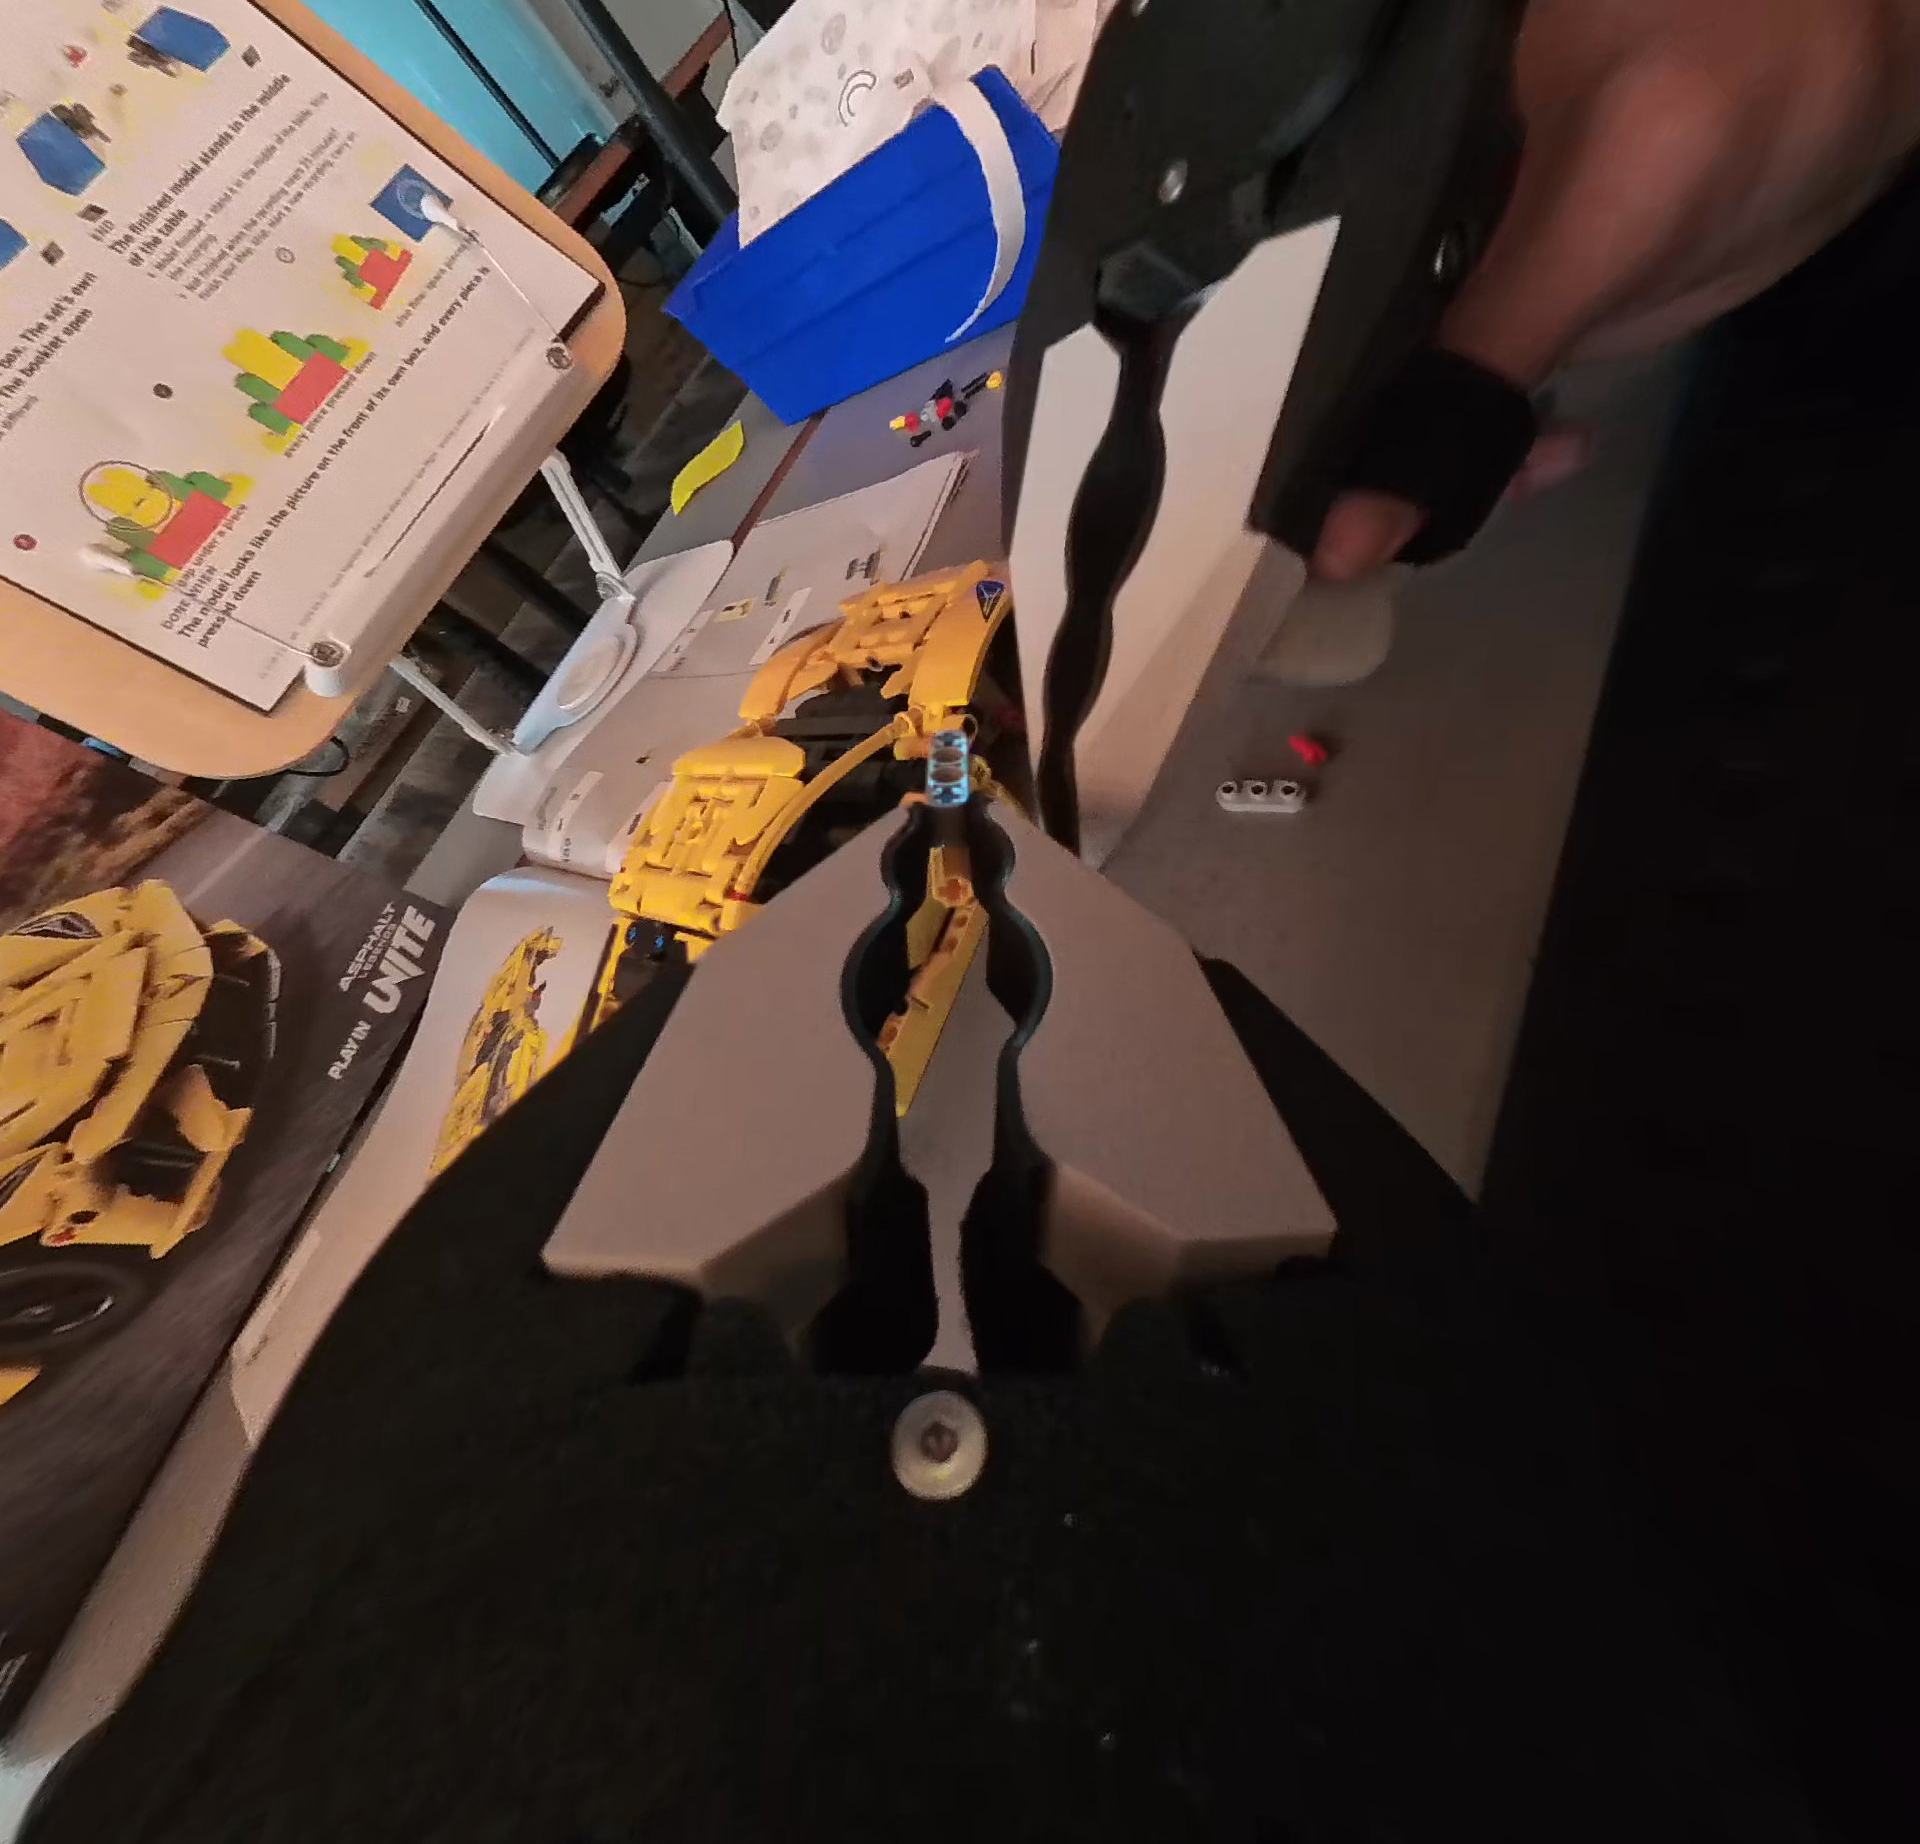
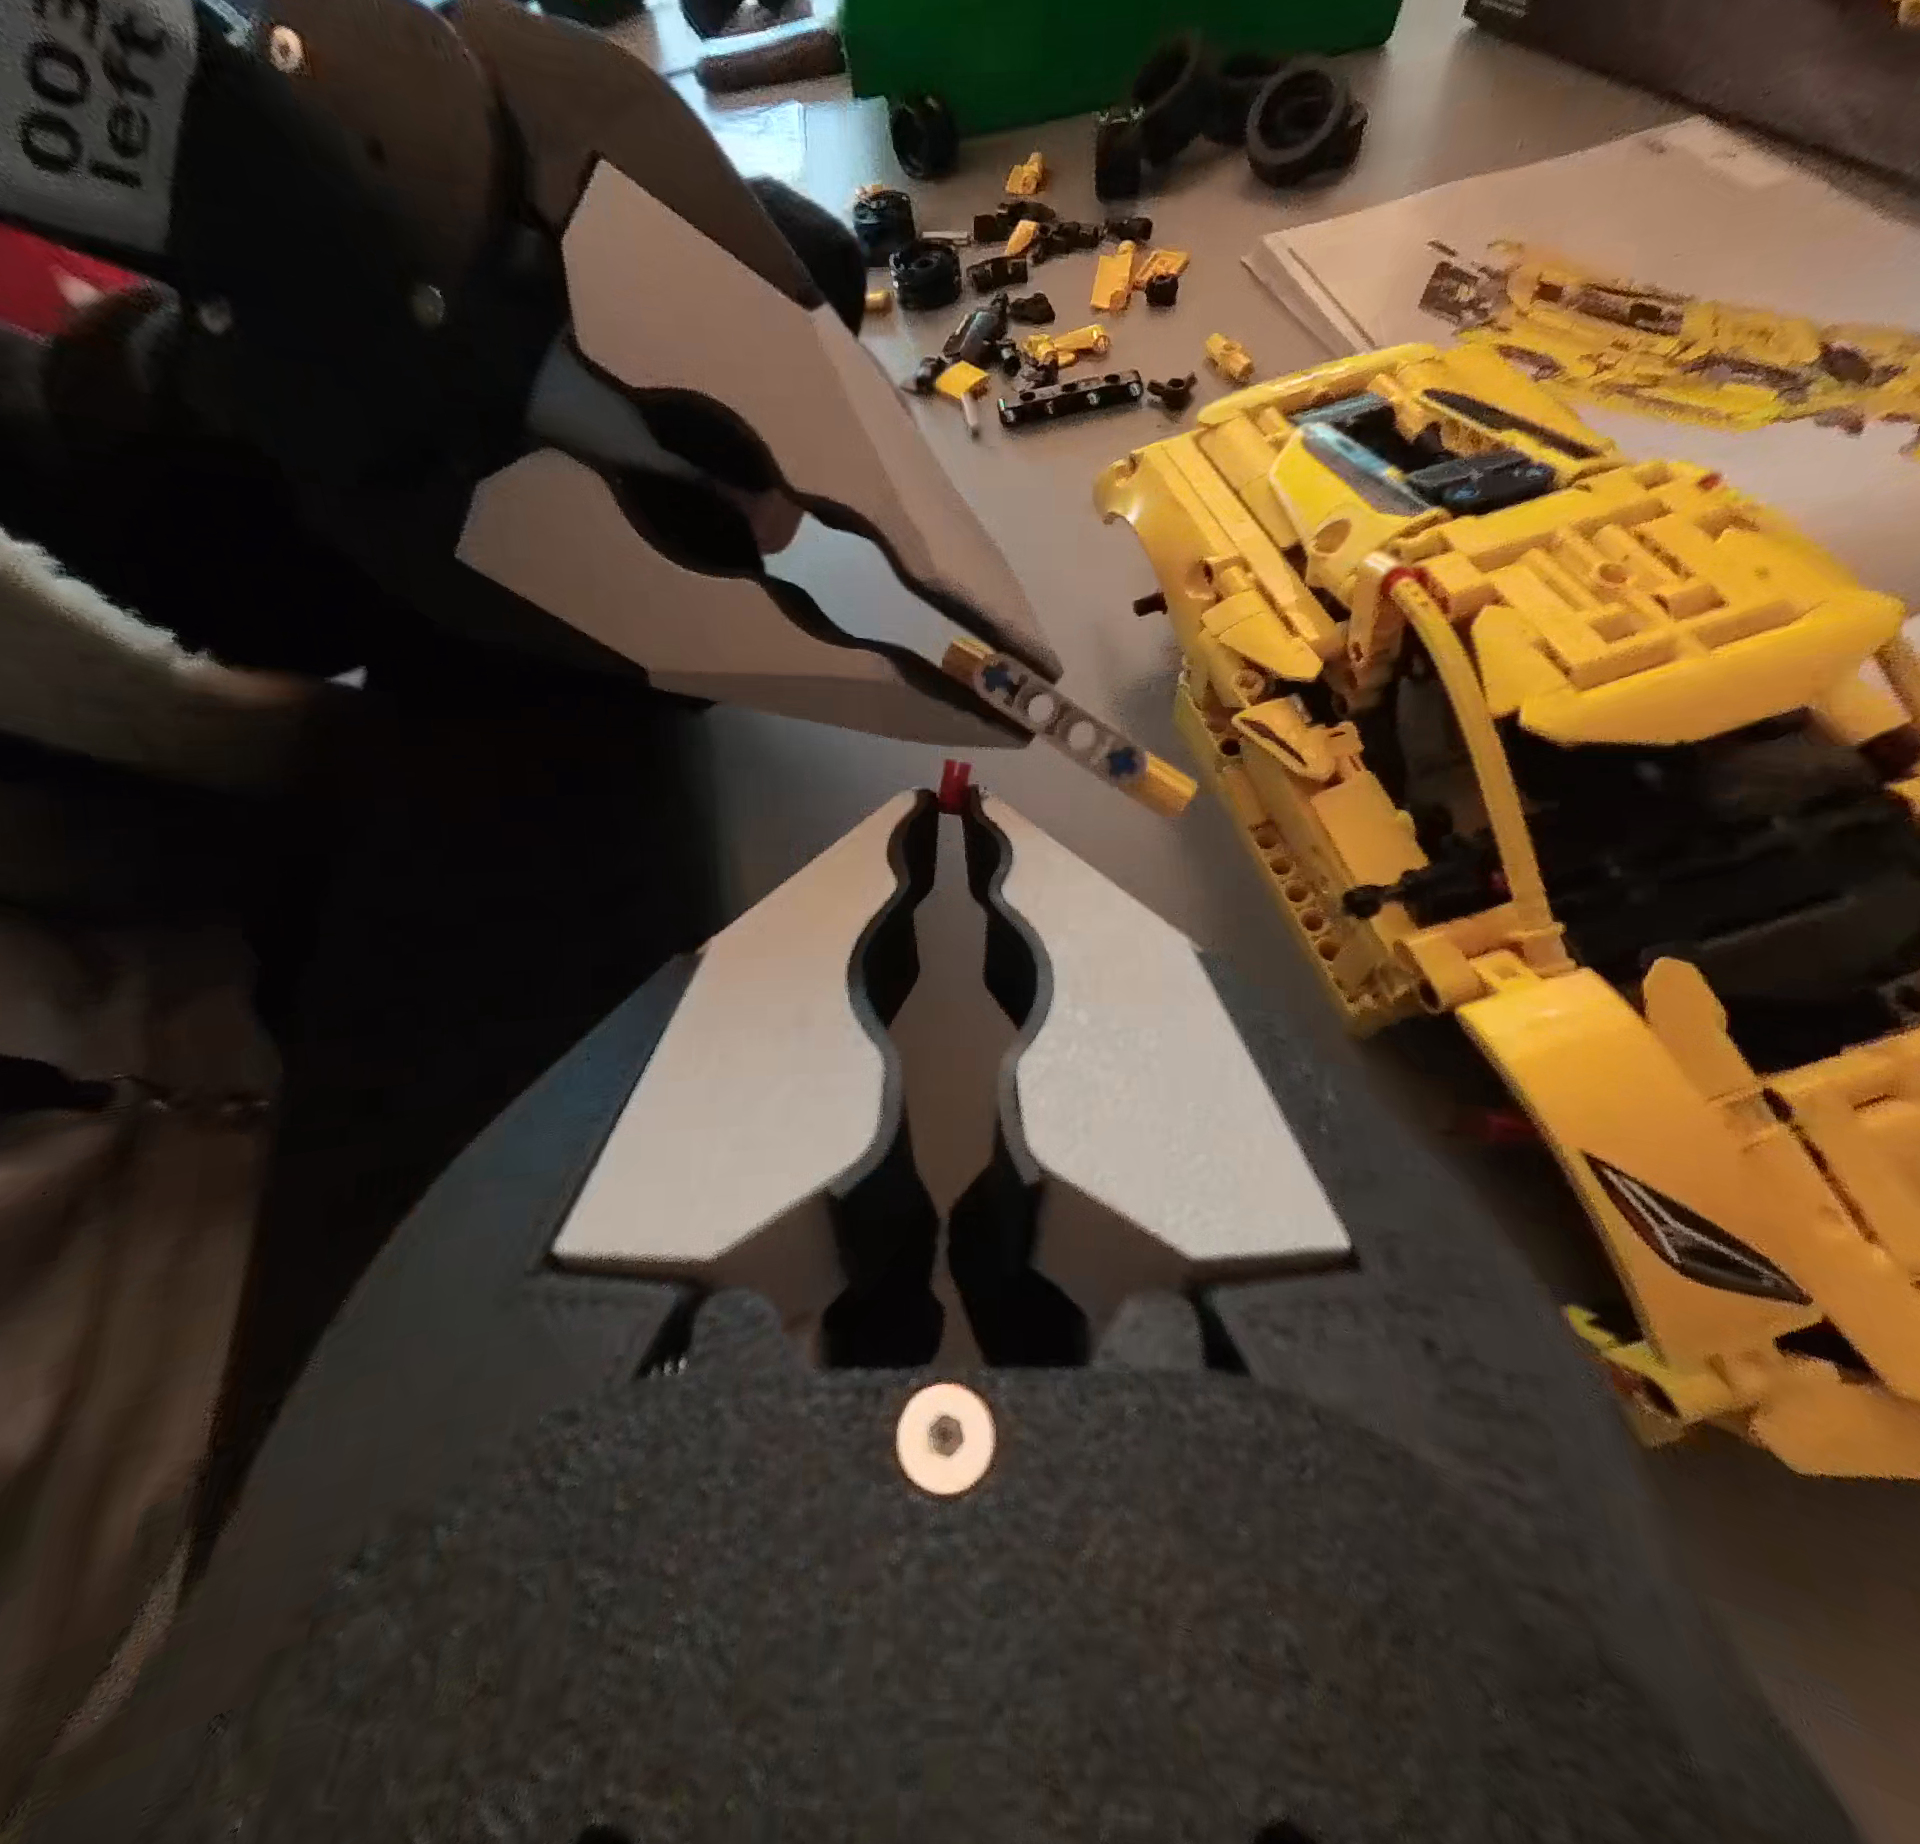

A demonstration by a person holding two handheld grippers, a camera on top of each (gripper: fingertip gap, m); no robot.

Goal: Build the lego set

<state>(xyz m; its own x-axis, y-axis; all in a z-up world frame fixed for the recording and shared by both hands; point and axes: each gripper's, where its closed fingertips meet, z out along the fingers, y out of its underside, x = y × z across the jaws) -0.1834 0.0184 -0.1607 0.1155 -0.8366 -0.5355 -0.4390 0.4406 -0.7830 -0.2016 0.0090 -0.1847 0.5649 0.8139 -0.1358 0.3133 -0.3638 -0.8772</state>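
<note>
The left claw pinches a grey holed beam with yellow ends, just beside the yellow car model. The right claw nips a small red pin. Loose black and yellow parts lie beyond the model; bare worktop lies between them.

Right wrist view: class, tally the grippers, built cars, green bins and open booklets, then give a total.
Grippers: 2, left gripper on a beam, right gripper on a red piece
Car: 1
Green bin: 1
Booklet: 1
Total: 5
</note>
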